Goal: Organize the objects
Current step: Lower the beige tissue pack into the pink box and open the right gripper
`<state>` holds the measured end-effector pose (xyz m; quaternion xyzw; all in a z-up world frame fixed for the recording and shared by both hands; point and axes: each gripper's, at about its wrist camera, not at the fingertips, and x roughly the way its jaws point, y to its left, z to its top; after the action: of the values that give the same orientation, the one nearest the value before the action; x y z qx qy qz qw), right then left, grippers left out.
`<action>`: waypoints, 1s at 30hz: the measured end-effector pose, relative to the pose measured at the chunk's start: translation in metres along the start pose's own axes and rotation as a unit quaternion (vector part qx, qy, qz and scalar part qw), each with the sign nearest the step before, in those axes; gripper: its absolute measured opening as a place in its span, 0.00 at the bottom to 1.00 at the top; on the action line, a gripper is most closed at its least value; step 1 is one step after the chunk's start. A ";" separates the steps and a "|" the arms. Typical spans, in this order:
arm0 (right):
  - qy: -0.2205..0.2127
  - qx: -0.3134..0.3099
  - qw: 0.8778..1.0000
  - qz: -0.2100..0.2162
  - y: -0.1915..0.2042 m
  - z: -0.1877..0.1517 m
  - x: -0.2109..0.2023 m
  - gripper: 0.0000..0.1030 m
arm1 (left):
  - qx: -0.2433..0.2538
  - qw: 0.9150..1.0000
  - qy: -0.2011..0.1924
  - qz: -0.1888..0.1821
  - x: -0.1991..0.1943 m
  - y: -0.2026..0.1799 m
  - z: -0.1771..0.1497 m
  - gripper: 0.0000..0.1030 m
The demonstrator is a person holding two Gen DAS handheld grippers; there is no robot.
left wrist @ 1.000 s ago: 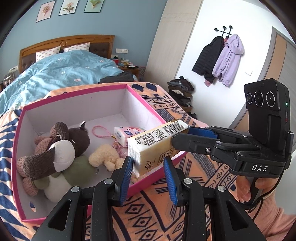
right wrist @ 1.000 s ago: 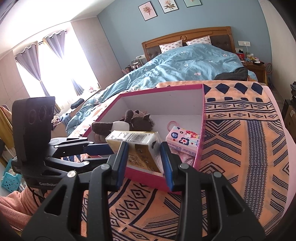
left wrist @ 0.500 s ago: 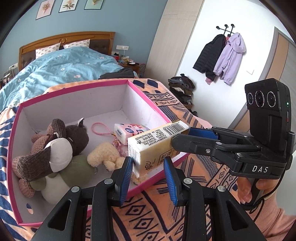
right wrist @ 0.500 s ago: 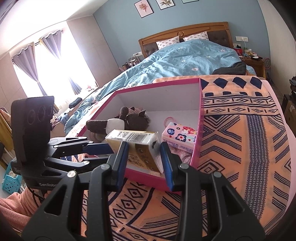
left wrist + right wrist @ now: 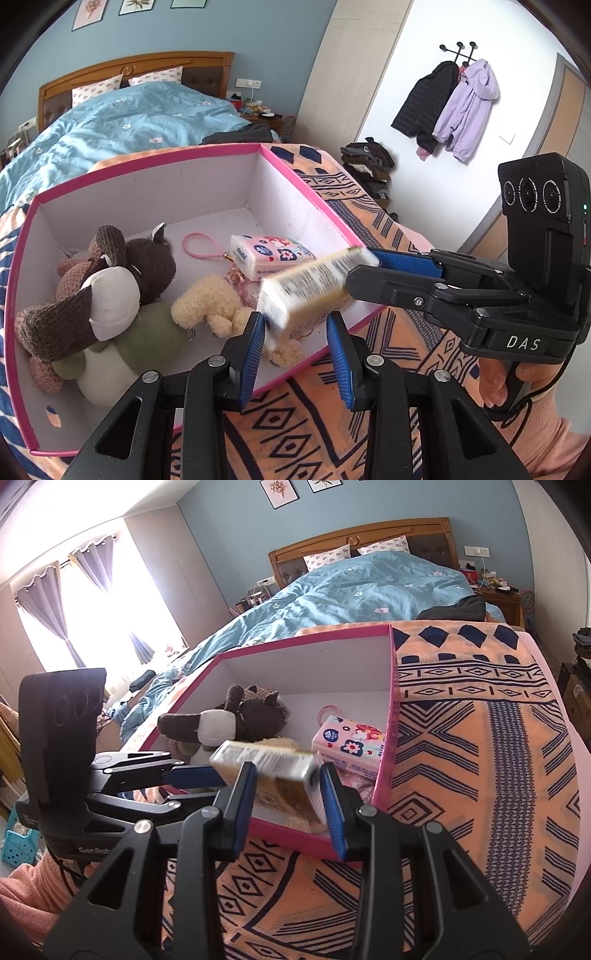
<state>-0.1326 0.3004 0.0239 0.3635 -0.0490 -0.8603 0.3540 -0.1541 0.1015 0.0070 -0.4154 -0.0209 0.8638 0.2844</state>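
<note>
Bedding filled the room: a bed [image 5: 369, 590] under a soft blue quilt, and across its foot a woven orange blanket [image 5: 480, 757] with dark geometric bands. On the blanket sat a rectangular white cardboard box [image 5: 303, 184] with a pink rim. The right tool [image 5: 288, 797] reached over the box's near corner, its blue ribbed pads clamped on a carton. The left tool [image 5: 295, 347] hovered at the near wall, pads a little apart and gripping nothing. Inside the box, knitted brown plush toys [image 5: 110, 288] were heaped at the left. A fluffy cream plush [image 5: 210, 306] lay beside them, and a glossy flowered tissue pack [image 5: 273, 254] lay flat near the right wall. The carton [image 5: 314, 288], a blurred yellow oblong, hung above the box floor. Its barcoded face was up, and its long axis slanted down from the right tool toward the left. A pink braided cord loop [image 5: 199, 243] lay behind.
</note>
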 end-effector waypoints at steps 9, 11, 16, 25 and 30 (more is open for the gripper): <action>-0.002 -0.006 0.999 -0.031 0.000 -0.002 0.003 0.38 | -0.010 1.000 0.004 0.005 0.007 0.004 0.000 0.33; -0.002 -0.007 1.000 -0.030 0.000 -0.004 0.002 0.38 | -0.010 1.000 0.001 0.006 0.006 0.005 -0.001 0.33; -0.006 -0.004 1.000 -0.028 -0.001 -0.006 -0.001 0.38 | -0.001 1.000 -0.015 0.009 -0.002 0.001 -0.004 0.35; -0.021 -0.004 1.000 0.002 0.006 -0.015 -0.021 0.38 | 0.017 0.998 -0.062 -0.008 -0.042 -0.010 -0.014 0.42; -0.028 0.003 0.999 0.041 0.015 -0.027 -0.044 0.39 | 0.033 0.996 -0.080 -0.032 -0.071 -0.017 -0.029 0.48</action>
<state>-0.0849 0.3229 0.0355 0.3380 -0.0769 -0.8547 0.3865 -0.0902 0.0738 0.0425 -0.3343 -0.0281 0.8850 0.3228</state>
